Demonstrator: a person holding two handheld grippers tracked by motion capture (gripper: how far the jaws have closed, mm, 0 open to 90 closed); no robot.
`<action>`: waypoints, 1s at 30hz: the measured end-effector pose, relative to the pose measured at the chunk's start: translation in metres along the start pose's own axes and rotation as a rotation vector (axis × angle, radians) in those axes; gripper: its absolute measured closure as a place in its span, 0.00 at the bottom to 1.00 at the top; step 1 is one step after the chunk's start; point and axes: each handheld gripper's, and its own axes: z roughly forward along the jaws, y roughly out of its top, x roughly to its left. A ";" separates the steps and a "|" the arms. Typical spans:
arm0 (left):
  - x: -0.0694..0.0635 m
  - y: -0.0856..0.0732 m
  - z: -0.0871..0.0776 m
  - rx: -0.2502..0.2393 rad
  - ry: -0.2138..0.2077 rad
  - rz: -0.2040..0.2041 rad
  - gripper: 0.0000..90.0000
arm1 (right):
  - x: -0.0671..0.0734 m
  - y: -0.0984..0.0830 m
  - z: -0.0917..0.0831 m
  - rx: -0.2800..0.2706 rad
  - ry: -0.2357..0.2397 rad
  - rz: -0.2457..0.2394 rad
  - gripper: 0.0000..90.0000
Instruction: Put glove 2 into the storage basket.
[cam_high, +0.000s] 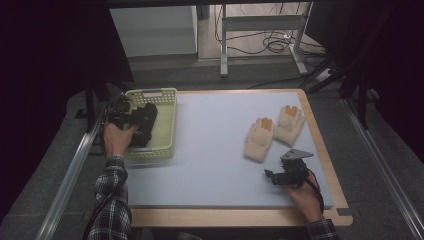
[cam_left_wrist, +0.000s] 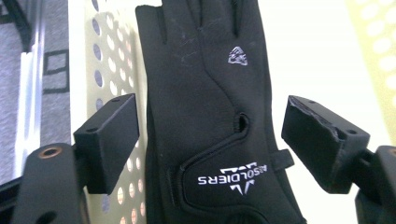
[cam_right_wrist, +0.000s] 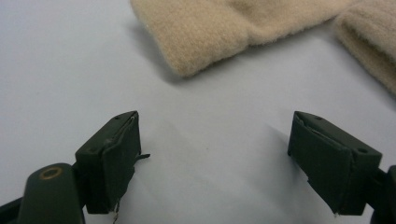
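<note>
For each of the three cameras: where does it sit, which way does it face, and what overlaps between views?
High view: above the person's side, facing forward and down on the table; forearms and both hands show.
Left gripper view: rides the left gripper, looking along open jaws at a black glove in the basket.
Right gripper view: rides the right gripper, facing the beige gloves.
Shared: the high view also shows the beige gloves and the basket.

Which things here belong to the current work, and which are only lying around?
In the work:
- black glove, lying in the basket
- left gripper, jaws open on either side of that glove
- two beige gloves
- right gripper, open near them

Lying about:
- cables on the floor
- metal table legs
</note>
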 end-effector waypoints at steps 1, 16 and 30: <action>0.000 -0.001 -0.001 -0.010 -0.014 -0.005 0.18 | 0.000 0.000 0.000 0.000 0.000 0.000 0.19; -0.026 -0.030 -0.041 -0.168 -0.160 0.147 0.02 | 0.000 0.000 0.000 0.002 0.000 -0.001 0.19; -0.092 -0.072 -0.078 -0.272 -0.335 0.362 0.00 | 0.000 0.000 0.000 0.003 -0.001 0.000 0.18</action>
